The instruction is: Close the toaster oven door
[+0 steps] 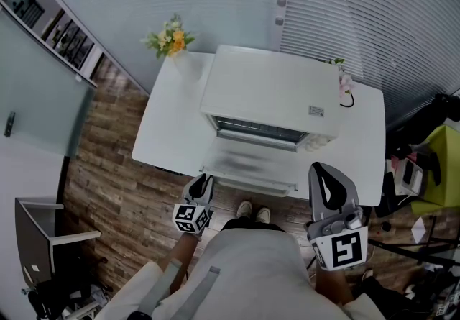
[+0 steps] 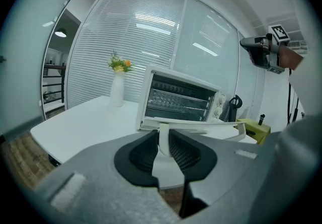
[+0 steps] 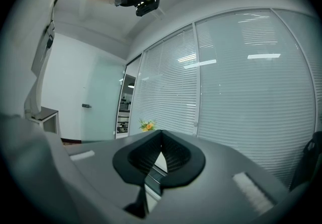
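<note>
Left gripper view looks along the left gripper (image 2: pixel 164 143), whose black ribbed pads (image 2: pixel 146 152) are clamped from both sides on the upright end piece of the door handle (image 2: pixel 163 136), a smooth white bar. Just beyond the jaws the toaster oven (image 2: pixel 178 99), a boxy white appliance, stands with its door (image 2: pixel 201 123) dropped flat towards the gripper, so the wire rack (image 2: pixel 176 98) shows inside, with round knobs (image 2: pixel 219 111) on the side away from the jaws. Beyond and to that gripper's left stands a slim white vase (image 2: pixel 117 92) of yellow flowers on the smooth white table (image 2: pixel 75 125). In the head view the left gripper (image 1: pixel 204 180) meets the left end of the lowered door (image 1: pixel 248 165), while the right gripper (image 1: pixel 321 170) hangs off the door's other end, apart from it. In its own view the right gripper (image 3: pixel 161 136) has its rounded grey jaws brought together at the tips, with nothing between them.
</note>
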